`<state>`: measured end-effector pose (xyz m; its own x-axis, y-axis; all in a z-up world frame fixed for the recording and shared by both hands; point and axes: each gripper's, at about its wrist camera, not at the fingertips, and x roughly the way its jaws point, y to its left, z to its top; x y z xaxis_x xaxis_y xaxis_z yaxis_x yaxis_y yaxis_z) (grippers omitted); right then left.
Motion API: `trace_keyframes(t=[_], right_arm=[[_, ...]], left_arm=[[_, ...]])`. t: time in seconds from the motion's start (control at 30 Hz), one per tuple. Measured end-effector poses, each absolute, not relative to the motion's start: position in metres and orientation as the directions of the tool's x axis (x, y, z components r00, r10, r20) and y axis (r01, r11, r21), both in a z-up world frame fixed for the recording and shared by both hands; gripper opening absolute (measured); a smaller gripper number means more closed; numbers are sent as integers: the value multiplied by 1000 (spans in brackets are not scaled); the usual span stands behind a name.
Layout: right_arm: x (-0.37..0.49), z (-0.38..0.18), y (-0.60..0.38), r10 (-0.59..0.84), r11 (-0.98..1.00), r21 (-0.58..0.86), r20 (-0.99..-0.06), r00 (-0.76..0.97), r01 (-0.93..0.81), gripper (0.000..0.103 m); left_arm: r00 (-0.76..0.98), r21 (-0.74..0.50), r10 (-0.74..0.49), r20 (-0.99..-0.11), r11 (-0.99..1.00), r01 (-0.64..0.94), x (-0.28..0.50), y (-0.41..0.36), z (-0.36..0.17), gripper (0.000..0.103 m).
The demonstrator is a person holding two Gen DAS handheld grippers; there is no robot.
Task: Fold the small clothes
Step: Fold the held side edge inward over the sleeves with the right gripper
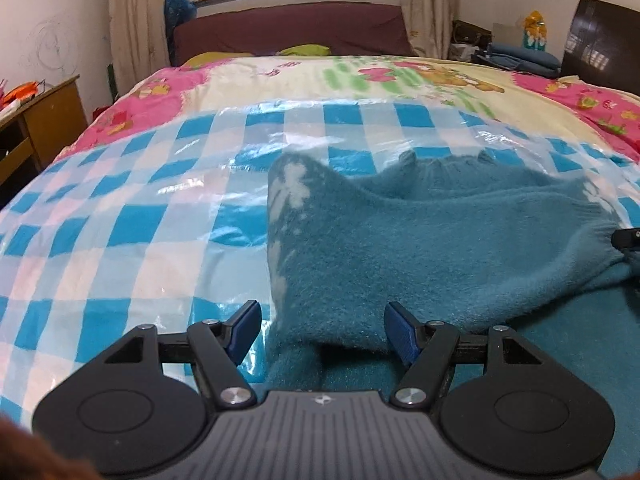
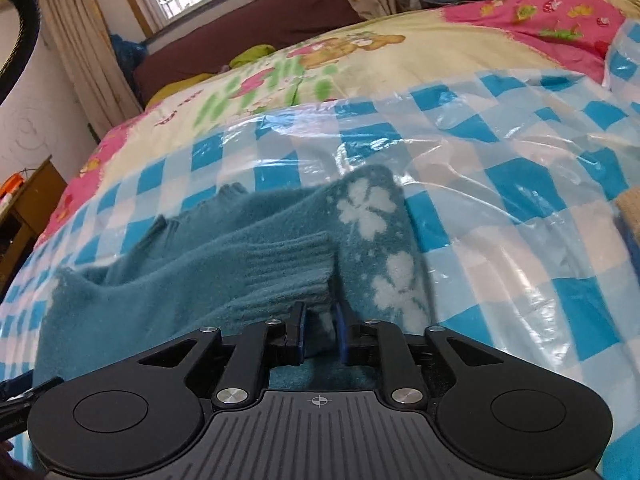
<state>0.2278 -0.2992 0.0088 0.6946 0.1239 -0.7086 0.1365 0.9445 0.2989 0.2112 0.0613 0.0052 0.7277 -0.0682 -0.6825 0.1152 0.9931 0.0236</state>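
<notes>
While right gripper (image 2: pixel 320 334) pinches one teal sweater (image 1: pixel 420 248), left gripper (image 1: pixel 322 330) open.

L tongs (image 1: pixel 322 334) spread wide; R tongs (image 2: pixel 319 334) nearly closed, pinching.

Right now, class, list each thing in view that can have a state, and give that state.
Left gripper: open, fingers either side of the sweater.
Right gripper: shut on the sweater.
Teal sweater: partly folded, sleeve laid across.
Plastic sheet: spread, wrinkled.
Curtains: drawn apart.

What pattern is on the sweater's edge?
White clover-like flowers on the teal sweater; clearest in the right wrist view.
</notes>
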Motion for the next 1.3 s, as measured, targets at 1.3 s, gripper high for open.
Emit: trace_keyframes(t=[1.3], right_arm=[[284, 4, -306, 173, 961, 272, -731, 660, 48, 17]], left_arm=[[781, 19, -68, -621, 995, 101, 230, 58, 19, 71]])
